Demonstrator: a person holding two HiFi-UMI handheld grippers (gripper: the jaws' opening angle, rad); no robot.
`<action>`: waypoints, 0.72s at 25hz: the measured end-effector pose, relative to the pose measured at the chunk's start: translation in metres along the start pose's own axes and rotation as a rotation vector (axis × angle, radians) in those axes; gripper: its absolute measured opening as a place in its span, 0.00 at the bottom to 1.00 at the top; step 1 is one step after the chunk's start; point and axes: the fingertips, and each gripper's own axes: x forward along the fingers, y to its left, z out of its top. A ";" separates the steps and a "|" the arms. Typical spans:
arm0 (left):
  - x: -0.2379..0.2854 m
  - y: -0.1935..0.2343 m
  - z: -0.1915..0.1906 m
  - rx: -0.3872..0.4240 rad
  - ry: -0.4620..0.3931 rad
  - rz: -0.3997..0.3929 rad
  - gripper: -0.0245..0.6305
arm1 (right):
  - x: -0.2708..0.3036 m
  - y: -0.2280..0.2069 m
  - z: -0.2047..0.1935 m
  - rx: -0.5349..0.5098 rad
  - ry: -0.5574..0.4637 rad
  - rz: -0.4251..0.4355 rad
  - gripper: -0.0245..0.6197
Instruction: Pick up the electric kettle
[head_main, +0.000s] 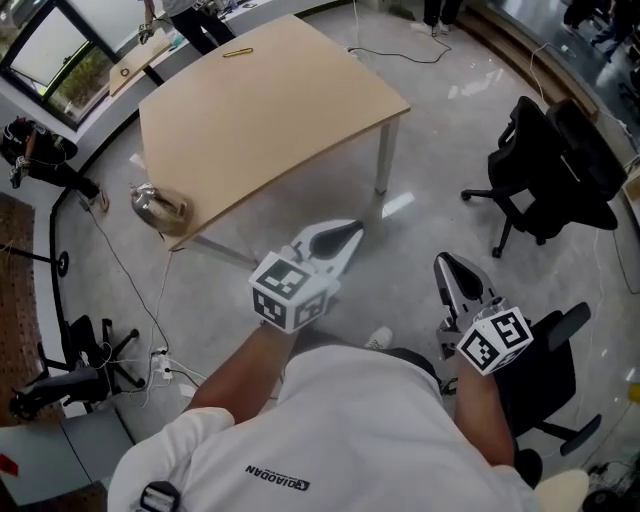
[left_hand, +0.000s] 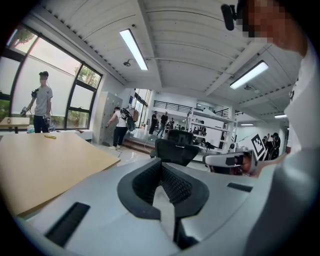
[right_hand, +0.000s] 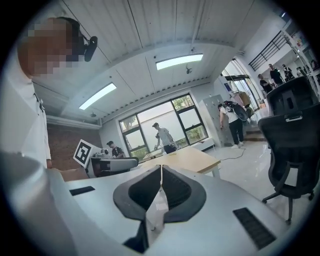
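Standing on a grey floor (head_main: 430, 140), looking steeply down over a white shirt (head_main: 350, 430). Holding the left gripper (head_main: 350, 232) out in front of the body, pointing toward the wooden table (head_main: 270, 110). Showing its jaws clenched, with the dark pads (left_hand: 175, 182) meeting at the tips and grasping nothing. Holding the right gripper (head_main: 447, 264) more to the side, well apart from the left one, pointing over bare floor. Showing here also clenched jaws, tips touching, with nothing between them.

Finding the electric kettle (head_main: 157, 206), a shiny metal one, at the near left corner of the table, right at the edge. Not being able to tell whether it is standing on the top or just beside it. Keeping well apart from both grippers, touching neither of them.

Seeing a small yellow thing (head_main: 238, 52) lying on the far part of the tabletop. Seeing a black office chair (head_main: 545, 165) standing on the floor at the right, well apart from the table. Seeing, in the left gripper view, a person in a grey shirt (left_hand: 43, 100) standing before the large window (left_hand: 55, 80) beyond the table.
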 end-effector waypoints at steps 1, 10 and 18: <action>-0.009 0.006 -0.003 -0.004 0.001 0.014 0.03 | 0.007 0.006 -0.002 0.000 0.005 0.013 0.07; -0.100 0.075 -0.021 -0.043 -0.002 0.149 0.03 | 0.081 0.076 -0.025 -0.002 0.051 0.121 0.07; -0.199 0.146 -0.030 -0.070 -0.005 0.237 0.03 | 0.156 0.163 -0.040 -0.009 0.065 0.192 0.07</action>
